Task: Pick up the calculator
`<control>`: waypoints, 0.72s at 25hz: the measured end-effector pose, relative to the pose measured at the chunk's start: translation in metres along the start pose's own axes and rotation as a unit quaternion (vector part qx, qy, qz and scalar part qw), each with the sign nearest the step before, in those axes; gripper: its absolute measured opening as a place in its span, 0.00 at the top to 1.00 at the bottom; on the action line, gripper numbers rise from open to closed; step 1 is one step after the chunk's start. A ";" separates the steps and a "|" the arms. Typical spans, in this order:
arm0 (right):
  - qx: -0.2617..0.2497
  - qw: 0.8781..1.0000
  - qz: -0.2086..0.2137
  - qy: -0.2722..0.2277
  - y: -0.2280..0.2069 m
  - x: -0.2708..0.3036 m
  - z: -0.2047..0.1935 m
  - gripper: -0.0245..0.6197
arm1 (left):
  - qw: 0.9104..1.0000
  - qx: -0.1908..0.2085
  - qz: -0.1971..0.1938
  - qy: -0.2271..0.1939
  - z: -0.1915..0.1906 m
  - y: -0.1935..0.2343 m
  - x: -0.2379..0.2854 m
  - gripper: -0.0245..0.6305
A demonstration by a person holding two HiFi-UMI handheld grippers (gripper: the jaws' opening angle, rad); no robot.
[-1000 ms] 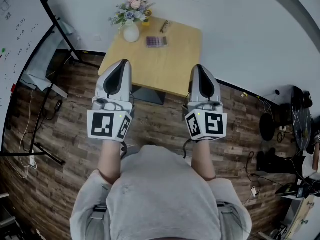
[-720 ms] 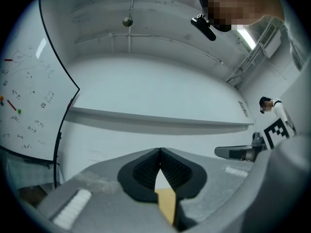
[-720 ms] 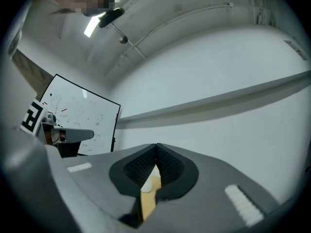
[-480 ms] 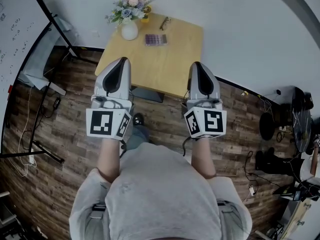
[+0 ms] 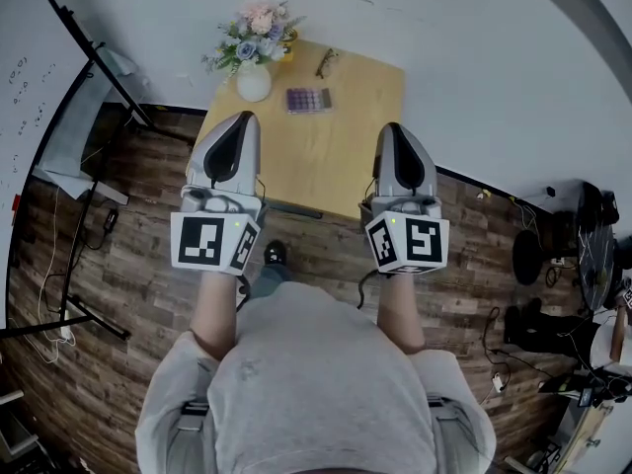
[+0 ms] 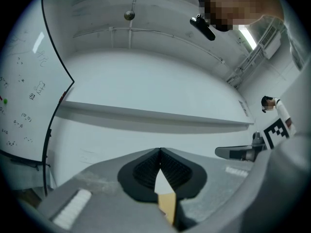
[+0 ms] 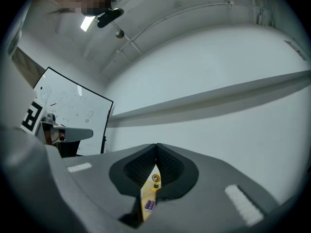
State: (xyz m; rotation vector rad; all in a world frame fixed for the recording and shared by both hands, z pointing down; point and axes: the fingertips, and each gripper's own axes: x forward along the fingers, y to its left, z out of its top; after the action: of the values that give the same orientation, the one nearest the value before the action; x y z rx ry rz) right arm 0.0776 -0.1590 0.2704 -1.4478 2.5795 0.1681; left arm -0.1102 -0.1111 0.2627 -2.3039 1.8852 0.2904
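Observation:
The calculator (image 5: pixel 308 100), small and purple with rows of keys, lies on the far half of a square wooden table (image 5: pixel 336 156). In the right gripper view the calculator (image 7: pixel 149 205) shows as a tiny purple patch through the slit under the jaws. My left gripper (image 5: pixel 237 128) hangs over the table's near left part, shut with nothing in it. My right gripper (image 5: pixel 396 137) hangs over the near right edge, also shut and empty. Both are well short of the calculator. In both gripper views the ribbed pads (image 6: pixel 146 169) (image 7: pixel 167 164) meet at the tips.
A white vase with flowers (image 5: pixel 253 67) stands at the table's far left corner, beside a small yellow object (image 5: pixel 288 39). A pair of glasses (image 5: pixel 325 62) lies behind the calculator. A whiteboard on a black stand (image 5: pixel 59 87) is at the left. Cables and gear (image 5: pixel 563 265) sit on the wooden floor at the right.
The table has come closer in the head view; both grippers now reach over its near edge instead of the floor. Both stay shut.

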 end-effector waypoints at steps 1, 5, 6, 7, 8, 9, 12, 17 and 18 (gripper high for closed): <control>0.000 1.000 -0.002 0.000 -0.002 0.008 -0.001 0.96 | 1.000 0.000 -0.002 0.000 -0.001 0.005 0.007 0.95; 0.000 1.000 -0.011 -0.002 -0.005 0.036 -0.003 0.96 | 1.000 -0.001 -0.010 -0.001 -0.003 0.022 0.033 0.95; -0.001 1.000 -0.013 -0.003 -0.006 0.042 -0.003 0.96 | 1.000 -0.001 -0.012 -0.002 -0.003 0.026 0.039 0.95; -0.001 1.000 -0.015 -0.003 -0.006 0.049 -0.004 0.96 | 1.000 -0.001 -0.014 -0.002 -0.004 0.031 0.045 0.95; -0.002 1.000 -0.017 -0.004 -0.007 0.055 -0.006 0.96 | 1.000 -0.002 -0.016 -0.002 -0.005 0.035 0.051 0.95; -0.003 1.000 -0.018 -0.004 -0.007 0.062 -0.007 0.96 | 1.000 -0.002 -0.018 -0.003 -0.006 0.040 0.057 0.95; -0.005 1.000 -0.026 -0.005 -0.010 0.080 -0.010 0.96 | 1.000 -0.004 -0.026 -0.006 -0.009 0.051 0.075 0.95; -0.011 0.999 -0.043 -0.013 -0.012 0.102 -0.010 0.96 | 0.999 -0.006 -0.044 -0.013 -0.010 0.067 0.098 0.95; -0.011 0.999 -0.046 -0.015 -0.012 0.106 -0.011 0.96 | 0.999 -0.006 -0.048 -0.014 -0.011 0.070 0.103 0.95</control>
State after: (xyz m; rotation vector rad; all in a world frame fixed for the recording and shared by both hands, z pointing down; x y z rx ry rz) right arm 0.0329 -0.2554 0.2585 -1.5556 2.4896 0.2060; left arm -0.1587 -0.2251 0.2487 -2.3758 1.7583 0.3222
